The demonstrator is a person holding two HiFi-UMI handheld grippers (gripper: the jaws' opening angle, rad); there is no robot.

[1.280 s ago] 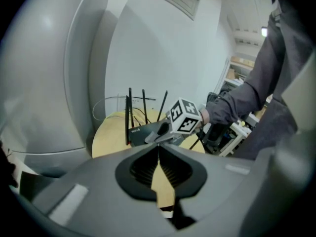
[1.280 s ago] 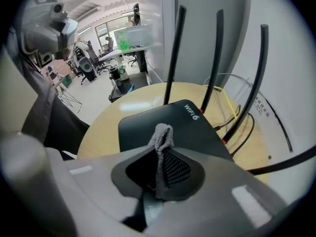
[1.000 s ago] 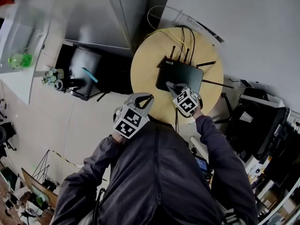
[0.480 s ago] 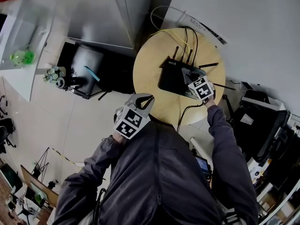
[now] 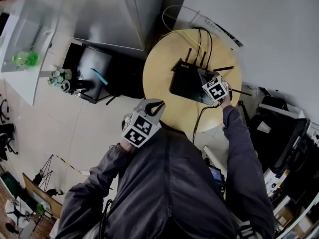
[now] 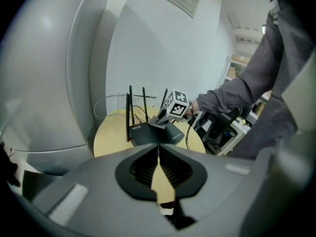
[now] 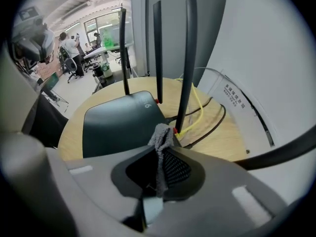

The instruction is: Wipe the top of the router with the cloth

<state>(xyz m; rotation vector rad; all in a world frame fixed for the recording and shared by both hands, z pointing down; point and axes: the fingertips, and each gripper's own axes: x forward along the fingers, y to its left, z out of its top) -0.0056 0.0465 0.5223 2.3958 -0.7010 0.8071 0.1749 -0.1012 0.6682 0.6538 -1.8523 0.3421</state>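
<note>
The black router point(image 5: 187, 84) lies on a round wooden table point(image 5: 159, 78), its antennas point(image 7: 158, 48) upright at the far edge. My right gripper point(image 5: 203, 77) sits over the router's right end, shut on a small grey cloth point(image 7: 161, 135) that sticks out past the jaw tips, just above the router top point(image 7: 121, 125). My left gripper point(image 5: 155, 105) hovers off the table's near-left edge, shut with nothing in it. From the left gripper point(image 6: 158, 154) view the router point(image 6: 150, 133) and the right gripper's marker cube point(image 6: 177, 104) show ahead.
Yellow and black cables point(image 7: 200, 107) trail behind the router toward the wall. A black box point(image 5: 89, 73) and a grey cabinet point(image 5: 109, 14) stand on the floor to the left. Dark bags and gear point(image 5: 279, 128) crowd the right side.
My right gripper has swept with the cloth from the router's near-middle to its right end. The left gripper has stayed where it was.
</note>
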